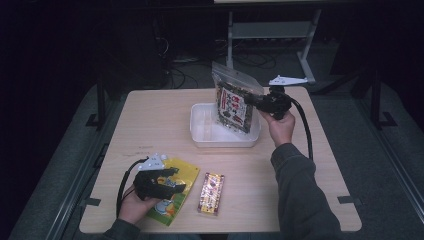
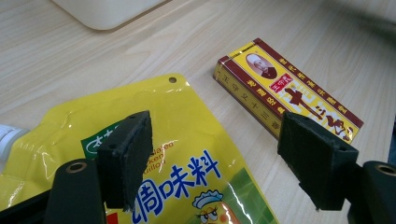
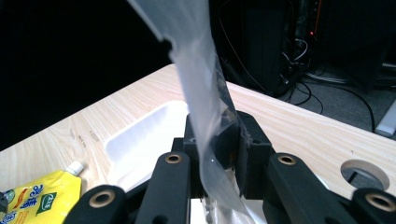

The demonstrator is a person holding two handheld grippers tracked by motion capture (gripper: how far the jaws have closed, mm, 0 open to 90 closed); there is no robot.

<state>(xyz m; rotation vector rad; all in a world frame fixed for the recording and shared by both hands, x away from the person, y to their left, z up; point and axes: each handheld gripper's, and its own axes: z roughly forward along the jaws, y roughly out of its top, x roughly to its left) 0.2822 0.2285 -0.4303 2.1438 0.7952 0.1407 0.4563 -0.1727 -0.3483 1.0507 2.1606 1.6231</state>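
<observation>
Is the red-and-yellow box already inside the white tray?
No: in the high view the red-and-yellow box lies flat on the table near the front edge, well apart from the white tray.

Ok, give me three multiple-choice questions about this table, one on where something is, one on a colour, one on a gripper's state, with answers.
1. Where does the clear bag hang?
A. over the white tray
B. on the floor
C. under the table

2. What colour is the pouch beneath the left gripper?
A. blue
B. yellow
C. black

3. How is the right gripper?
A. open, empty
B. shut on a box
C. shut on the clear bag

Answers: A, its lower end dips into the tray; B, plainly yellow in the left gripper view; C, jaws pinch the plastic.
</observation>
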